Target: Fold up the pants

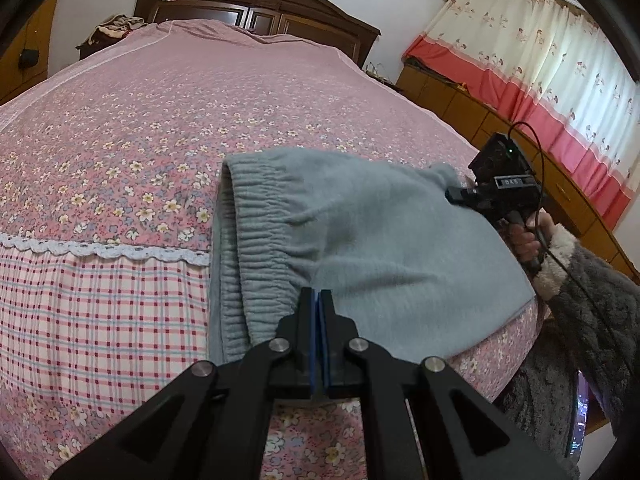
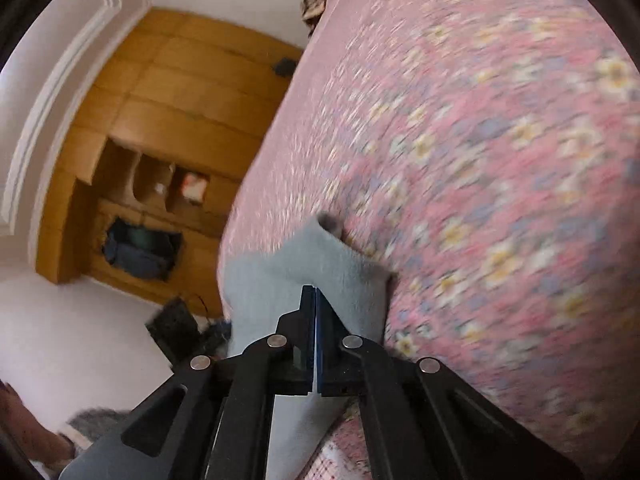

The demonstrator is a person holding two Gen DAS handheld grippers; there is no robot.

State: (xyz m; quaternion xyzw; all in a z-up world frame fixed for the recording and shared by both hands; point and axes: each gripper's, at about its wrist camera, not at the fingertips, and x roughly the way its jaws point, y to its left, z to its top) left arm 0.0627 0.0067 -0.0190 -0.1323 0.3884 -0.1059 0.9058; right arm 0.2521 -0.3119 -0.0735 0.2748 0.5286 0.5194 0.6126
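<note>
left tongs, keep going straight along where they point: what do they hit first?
Most likely the pants: the shut left tongs sit at the gathered waistband, apparently gripping the cloth, so there is no gap ahead. Beyond that, the bed cover.

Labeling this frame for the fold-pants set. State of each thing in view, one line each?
pants: folded over, lying on the bed, elastic waistband showing
left claw: shut, at the waistband edge
right claw: shut on the pants' cloth
bed cover: spread flat
curtains: drawn
</note>
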